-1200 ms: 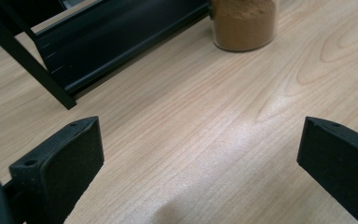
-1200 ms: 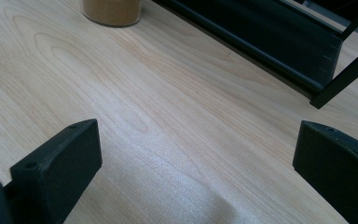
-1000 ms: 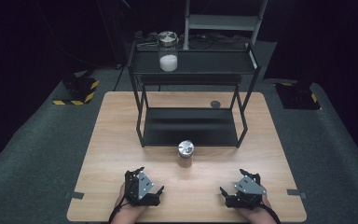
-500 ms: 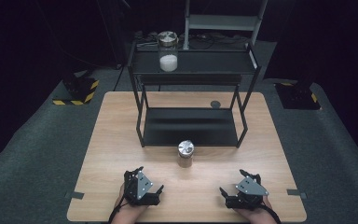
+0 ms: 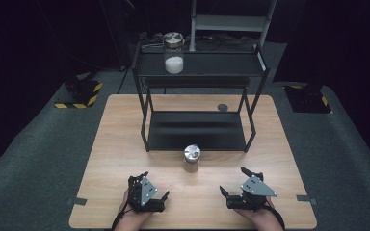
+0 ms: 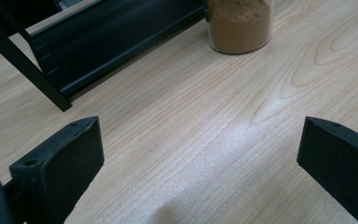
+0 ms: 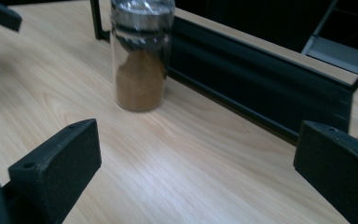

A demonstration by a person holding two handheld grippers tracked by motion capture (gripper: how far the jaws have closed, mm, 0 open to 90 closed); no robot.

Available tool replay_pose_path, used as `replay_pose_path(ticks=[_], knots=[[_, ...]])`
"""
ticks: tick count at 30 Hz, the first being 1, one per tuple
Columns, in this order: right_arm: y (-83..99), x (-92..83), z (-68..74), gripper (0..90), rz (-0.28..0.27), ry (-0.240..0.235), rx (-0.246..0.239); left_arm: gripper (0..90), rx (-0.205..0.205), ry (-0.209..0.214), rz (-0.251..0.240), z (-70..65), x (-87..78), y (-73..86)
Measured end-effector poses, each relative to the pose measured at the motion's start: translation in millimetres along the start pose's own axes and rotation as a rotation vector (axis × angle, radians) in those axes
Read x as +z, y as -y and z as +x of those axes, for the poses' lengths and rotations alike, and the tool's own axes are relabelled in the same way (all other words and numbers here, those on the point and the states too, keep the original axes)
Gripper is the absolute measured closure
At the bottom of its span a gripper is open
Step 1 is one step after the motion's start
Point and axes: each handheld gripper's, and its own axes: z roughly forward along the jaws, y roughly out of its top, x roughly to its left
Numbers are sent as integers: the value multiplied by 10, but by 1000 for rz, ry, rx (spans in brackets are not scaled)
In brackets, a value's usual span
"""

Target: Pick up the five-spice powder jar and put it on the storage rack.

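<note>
Item: one small spice jar (image 5: 191, 158), standing upright on the desk (image 5: 115, 144) at 12 o'clock from my two grippers, just in front of the black rack (image 5: 197, 130) and not touching it. I judge it light to moderate in weight, rigid, breakable glass or hard clear plastic, with smooth slippery walls, so I would take it across the middle of the body, below the cap, squarely and with modest force. Appearance: a clear cylinder, filled to about half with brown powder, closed by a silvery metal lid; in the right gripper view the jar (image 7: 140, 56) shows the powder line plainly. Left gripper (image 5: 150, 198): spread wide, holding nothing, low over the desk at 7 o'clock from the jar. Right gripper (image 5: 235, 184): likewise spread and empty, at 4 o'clock from the jar. Also present: a taller jar of white powder (image 5: 174, 53) on the rack's top shelf, well apart.
</note>
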Motion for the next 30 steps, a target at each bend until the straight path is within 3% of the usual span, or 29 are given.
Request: replay_pose_path(ticks=[14, 25, 30], knots=[[-230, 341, 79, 0, -19, -47, 16, 7, 6, 15, -9, 20, -8, 16], [-327, 569, 116, 0, -60, -50, 54, 7, -22, 40, -20, 93, -13, 39], [-357, 658, 125, 0, -54, -57, 66, 7, -32, 45, -27, 110, -16, 53]])
